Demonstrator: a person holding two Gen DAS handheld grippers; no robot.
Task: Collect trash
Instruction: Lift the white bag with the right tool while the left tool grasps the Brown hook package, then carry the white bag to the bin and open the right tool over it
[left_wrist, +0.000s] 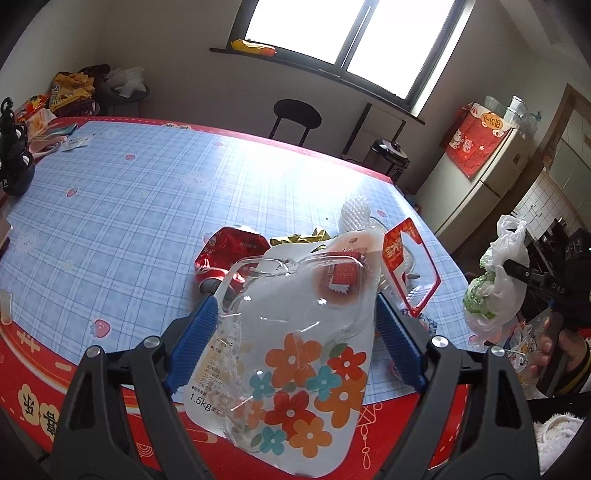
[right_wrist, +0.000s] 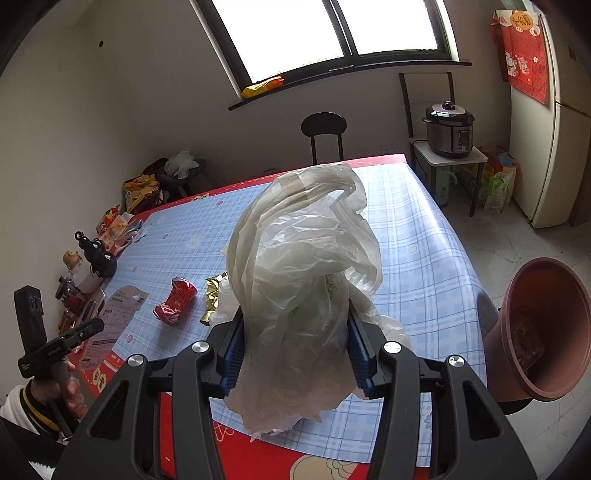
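Two pieces of trash are up off the tabletop (left_wrist: 110, 206), one in each tool. A clear plastic package (left_wrist: 295, 332) printed with orange, red and teal flowers sits between the blue pads of the left tool (left_wrist: 295, 314), whose jaws stand wide with both pads pressed against the package's edges; it hangs above the near red border of the tabletop. A crumpled white plastic bag (right_wrist: 303, 280), with something green showing through it, is clamped between the pads of the right tool (right_wrist: 295, 332), its jaws roughly half closed around the bunched plastic, and it rises well above the pads.

Both tools point forward and downward across the tabletop. In the left wrist view the right tool appears at the right edge, beyond the tabletop's corner, with a hand (left_wrist: 554, 354) in a dark cuff with a yellow stripe wrapped around its handle. In the right wrist view the left tool's handle shows at the lower left, gripped by the other hand (right_wrist: 66, 387).

On the blue checked cloth beyond the package lie a crushed red can (left_wrist: 229, 254), a gold wrapper (left_wrist: 299, 238) just beside it, and a red-edged packet (left_wrist: 406, 258). A brown plastic bin (right_wrist: 543, 328) stands off the tabletop's right side, its mouth tilted toward the camera.
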